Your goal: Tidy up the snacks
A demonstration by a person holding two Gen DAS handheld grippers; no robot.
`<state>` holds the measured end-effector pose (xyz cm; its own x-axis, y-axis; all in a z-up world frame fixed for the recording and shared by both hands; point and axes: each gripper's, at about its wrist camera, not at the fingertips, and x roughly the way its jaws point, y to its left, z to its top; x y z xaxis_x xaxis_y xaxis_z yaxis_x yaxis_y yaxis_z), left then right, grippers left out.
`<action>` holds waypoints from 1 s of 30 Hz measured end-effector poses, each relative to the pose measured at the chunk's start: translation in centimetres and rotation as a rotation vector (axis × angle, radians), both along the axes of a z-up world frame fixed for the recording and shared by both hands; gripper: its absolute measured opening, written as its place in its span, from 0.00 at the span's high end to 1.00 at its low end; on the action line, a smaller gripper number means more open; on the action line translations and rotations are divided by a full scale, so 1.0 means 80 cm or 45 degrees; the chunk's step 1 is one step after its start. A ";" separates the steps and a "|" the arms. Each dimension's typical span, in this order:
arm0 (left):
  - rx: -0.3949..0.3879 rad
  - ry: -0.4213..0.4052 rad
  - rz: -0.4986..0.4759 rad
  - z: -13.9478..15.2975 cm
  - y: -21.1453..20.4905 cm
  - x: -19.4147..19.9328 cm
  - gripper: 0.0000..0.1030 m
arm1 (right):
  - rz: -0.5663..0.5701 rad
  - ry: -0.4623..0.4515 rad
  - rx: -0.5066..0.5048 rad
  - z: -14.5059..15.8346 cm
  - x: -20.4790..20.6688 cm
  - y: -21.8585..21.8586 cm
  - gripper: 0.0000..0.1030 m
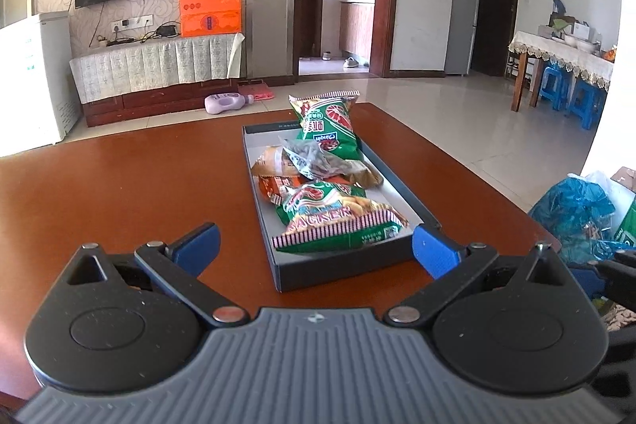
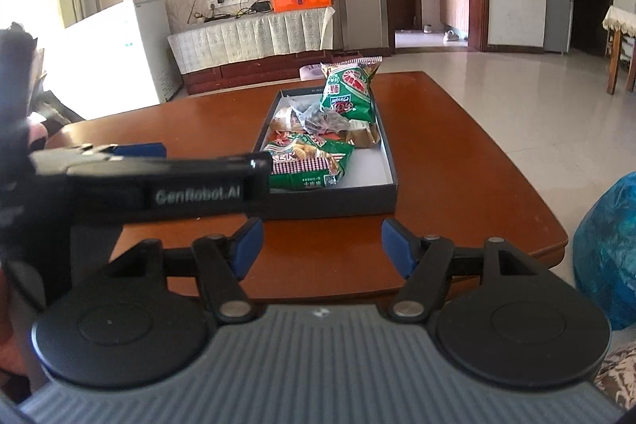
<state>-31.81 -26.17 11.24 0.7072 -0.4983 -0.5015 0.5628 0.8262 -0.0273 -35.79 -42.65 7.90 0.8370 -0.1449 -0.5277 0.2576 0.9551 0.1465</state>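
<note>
The brown tabletop (image 1: 119,193) is kept bare except for one shallow dark box (image 1: 401,185), which is set lengthwise away from the cameras so that both hands can reach into it from the near end. All the snacks are gathered inside this box, which suggests that the sorting is largely done. A green cracker bag (image 1: 338,221) is laid flat at the near end. A second green bag (image 1: 328,126) is propped upright against the far wall, probably because little floor space is left there. Between them a clear packet (image 1: 314,161) is piled on an orange wrapper (image 1: 274,185).

The left tongs (image 1: 316,247) are held apart and empty just before the box's near edge. The right tongs (image 2: 322,245) are likewise spread with nothing between them, held back over the tabletop, short of the box.
</note>
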 end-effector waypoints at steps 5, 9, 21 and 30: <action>0.021 -0.016 0.004 -0.004 0.002 -0.009 0.00 | 0.001 0.022 -0.019 -0.004 0.005 0.003 0.34; 0.022 -0.015 0.014 -0.003 0.004 -0.008 0.00 | -0.002 0.024 -0.015 -0.004 0.003 0.002 0.34; 0.026 -0.016 0.020 -0.003 0.003 -0.007 0.00 | 0.013 0.031 0.003 -0.006 0.002 -0.001 0.34; 0.030 -0.016 0.015 -0.003 0.002 -0.008 0.00 | 0.014 0.036 0.013 -0.006 0.002 -0.002 0.33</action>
<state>-32.42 -26.02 10.97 0.7193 -0.4781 -0.5040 0.5533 0.8330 -0.0005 -35.61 -42.83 7.42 0.8234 -0.1298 -0.5524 0.2511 0.9564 0.1495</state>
